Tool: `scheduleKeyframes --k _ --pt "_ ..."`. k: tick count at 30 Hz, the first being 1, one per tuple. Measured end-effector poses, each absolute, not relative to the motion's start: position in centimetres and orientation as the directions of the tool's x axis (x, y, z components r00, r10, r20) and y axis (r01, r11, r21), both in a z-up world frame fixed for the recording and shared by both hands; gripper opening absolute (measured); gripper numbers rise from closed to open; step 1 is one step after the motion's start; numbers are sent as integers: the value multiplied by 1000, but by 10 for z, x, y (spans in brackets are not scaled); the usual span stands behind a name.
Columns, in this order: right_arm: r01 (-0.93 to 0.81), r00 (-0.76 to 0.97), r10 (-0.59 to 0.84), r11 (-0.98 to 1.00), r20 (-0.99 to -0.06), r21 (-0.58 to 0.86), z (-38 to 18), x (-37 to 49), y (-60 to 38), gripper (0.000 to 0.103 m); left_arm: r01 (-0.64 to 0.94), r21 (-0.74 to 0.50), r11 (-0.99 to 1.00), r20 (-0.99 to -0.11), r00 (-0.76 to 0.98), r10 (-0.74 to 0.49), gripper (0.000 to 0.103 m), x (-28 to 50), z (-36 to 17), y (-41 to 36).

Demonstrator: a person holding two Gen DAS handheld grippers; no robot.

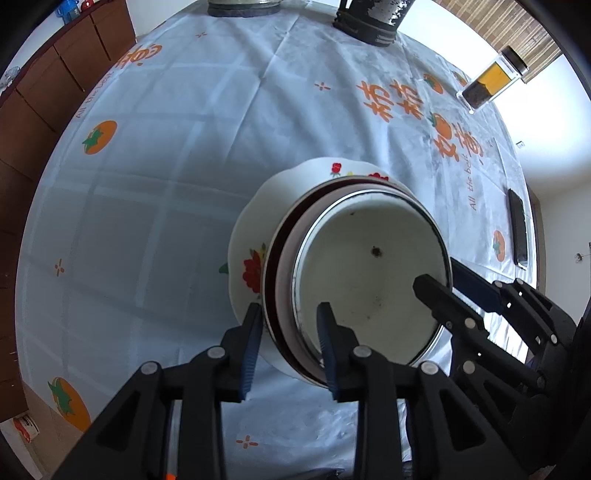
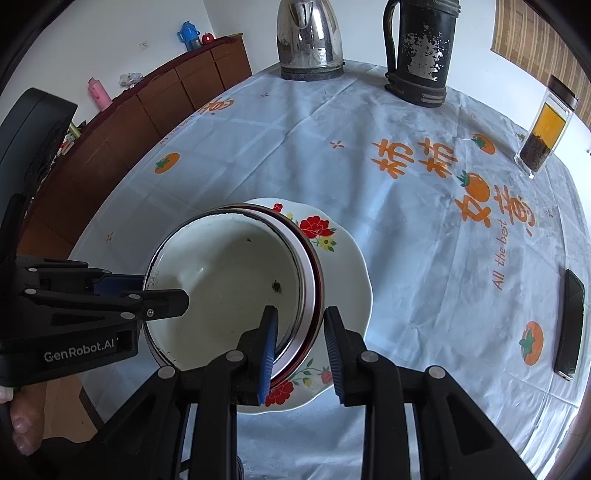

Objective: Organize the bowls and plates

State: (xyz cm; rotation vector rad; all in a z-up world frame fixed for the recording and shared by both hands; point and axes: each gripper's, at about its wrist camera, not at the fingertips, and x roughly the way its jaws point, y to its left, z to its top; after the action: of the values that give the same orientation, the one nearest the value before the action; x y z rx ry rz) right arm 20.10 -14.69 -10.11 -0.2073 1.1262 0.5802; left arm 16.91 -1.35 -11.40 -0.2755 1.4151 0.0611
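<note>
here, stacked bowls mouth-up on flowered plate, both grippers' fingers straddling rims

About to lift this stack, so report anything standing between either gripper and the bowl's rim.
Nothing visible does: the left gripper and right gripper each straddle the rim of the bowl stacked on the floral plate.

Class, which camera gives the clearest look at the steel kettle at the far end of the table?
The right wrist view: the steel kettle shows nearly whole, base to lid. The left wrist view catches only its base at the top edge.
</note>
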Motion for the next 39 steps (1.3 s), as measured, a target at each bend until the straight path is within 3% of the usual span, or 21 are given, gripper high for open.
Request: scheduleKeyframes --k 5,8,9,16,25,29,39 --pt "-534 302 340 834 -891 137 -101 201 -148 32 -204 -154 967 -978 169 -120 34 164 -111 -15" --pt "-530 330 347 837 -878 132 -94 197 -150 54 -205 -147 968 -976 190 -108 44 160 -104 -15" --pt "-530 343 348 839 -873 126 -91 195 -151 57 -206 -146 968 -974 200 -104 47 159 -101 -14" --pt "-540 463 372 838 -805 77 -52 171 -161 57 -154 -96 983 -930 365 -34 54 141 -59 -24" --pt "-463 688 369 886 -625 13 6 136 -196 62 -100 -46 994 -808 589 21 61 117 0 -41" --pt "-439 740 363 899 -566 4 25 123 -206 64 -89 -35 995 -779 627 29 61 111 14 -46" --pt "-432 772 368 902 -519 -3 40 102 -215 65 -72 -26 997 -739 673 29 61 94 32 -58"
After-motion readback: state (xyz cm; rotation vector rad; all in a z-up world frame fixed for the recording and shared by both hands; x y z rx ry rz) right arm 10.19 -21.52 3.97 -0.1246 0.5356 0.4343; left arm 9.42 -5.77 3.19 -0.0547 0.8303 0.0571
